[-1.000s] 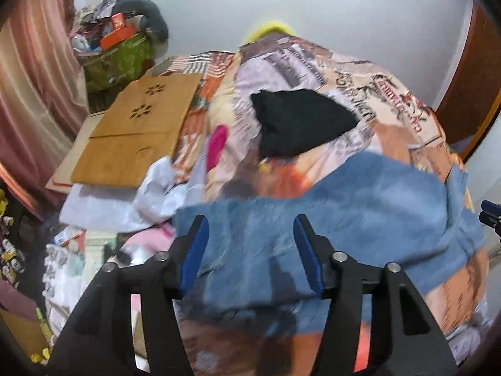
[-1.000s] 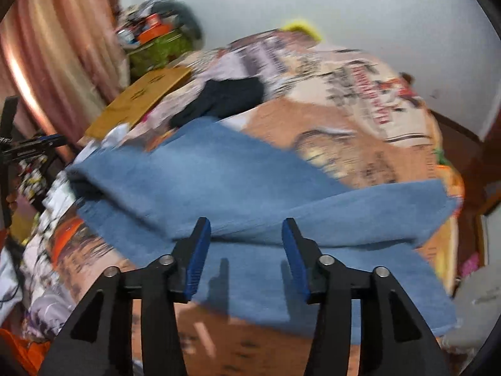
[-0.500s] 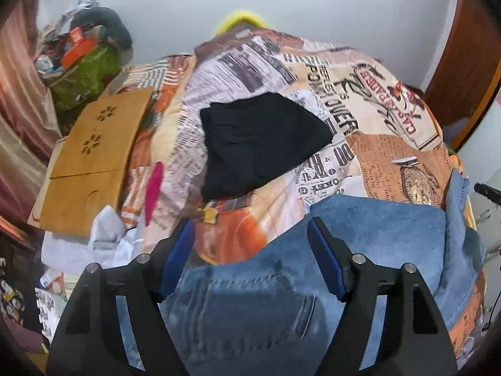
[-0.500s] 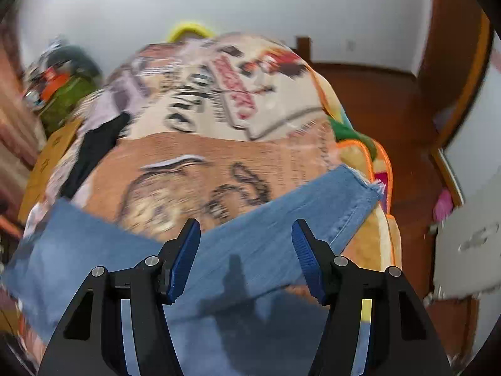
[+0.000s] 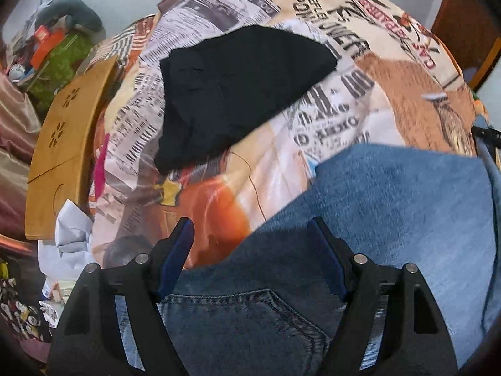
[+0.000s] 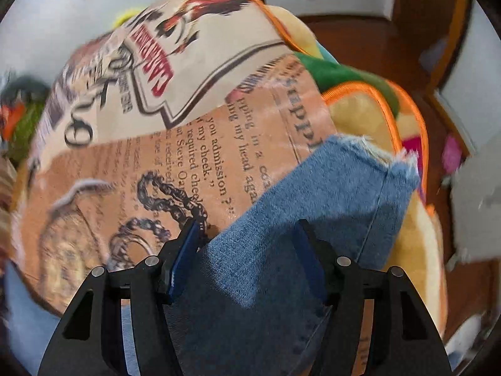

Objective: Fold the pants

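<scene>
The jeans [image 5: 391, 219] lie on the bed's printed cover [image 5: 266, 172]. Both jaws stand apart: left hand-held gripper [image 5: 250, 241] above the waist, right hand-held gripper [image 6: 247, 238] above the frayed hem [image 6: 375, 153]. A shallow pinch could drop one layer.

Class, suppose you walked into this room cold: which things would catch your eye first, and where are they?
Blue jeans sprawl across the near side of the bed, under both sets of open jaws, with a frayed leg hem near the bed's edge. Farther back, a black garment lies on the loud newspaper-print bedspread.
</scene>
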`<state>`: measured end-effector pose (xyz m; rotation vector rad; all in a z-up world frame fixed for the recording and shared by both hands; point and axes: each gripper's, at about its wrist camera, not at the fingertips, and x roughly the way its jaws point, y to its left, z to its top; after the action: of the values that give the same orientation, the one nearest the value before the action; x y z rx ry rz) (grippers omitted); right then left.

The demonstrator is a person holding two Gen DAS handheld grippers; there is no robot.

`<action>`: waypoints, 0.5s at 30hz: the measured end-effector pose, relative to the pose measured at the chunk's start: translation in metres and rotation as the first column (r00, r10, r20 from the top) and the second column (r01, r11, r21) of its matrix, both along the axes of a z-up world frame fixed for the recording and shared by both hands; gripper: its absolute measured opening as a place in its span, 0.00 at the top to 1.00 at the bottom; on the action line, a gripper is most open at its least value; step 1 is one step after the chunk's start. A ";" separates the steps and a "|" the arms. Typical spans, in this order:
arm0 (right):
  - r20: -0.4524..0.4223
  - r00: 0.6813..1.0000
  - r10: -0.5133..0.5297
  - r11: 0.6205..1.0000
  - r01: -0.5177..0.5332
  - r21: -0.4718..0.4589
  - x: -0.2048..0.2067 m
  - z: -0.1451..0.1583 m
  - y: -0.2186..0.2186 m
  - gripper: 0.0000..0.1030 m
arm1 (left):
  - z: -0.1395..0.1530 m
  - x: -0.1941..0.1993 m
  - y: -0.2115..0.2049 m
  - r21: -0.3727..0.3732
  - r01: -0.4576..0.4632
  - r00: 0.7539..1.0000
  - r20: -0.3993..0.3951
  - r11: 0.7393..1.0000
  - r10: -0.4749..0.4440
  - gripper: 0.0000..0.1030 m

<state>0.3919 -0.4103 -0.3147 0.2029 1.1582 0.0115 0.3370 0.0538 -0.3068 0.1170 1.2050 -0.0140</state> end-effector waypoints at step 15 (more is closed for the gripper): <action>0.078 0.997 0.002 0.999 0.001 -0.033 -0.037 0.051 -0.032 0.95 | 0.033 -0.045 -0.023 0.026 0.069 0.997 0.016 0.997 -0.070 0.27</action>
<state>0.3544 -0.4426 -0.2640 0.1718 1.0801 0.0009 0.2916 0.0312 -0.2736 0.1813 1.1840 -0.0584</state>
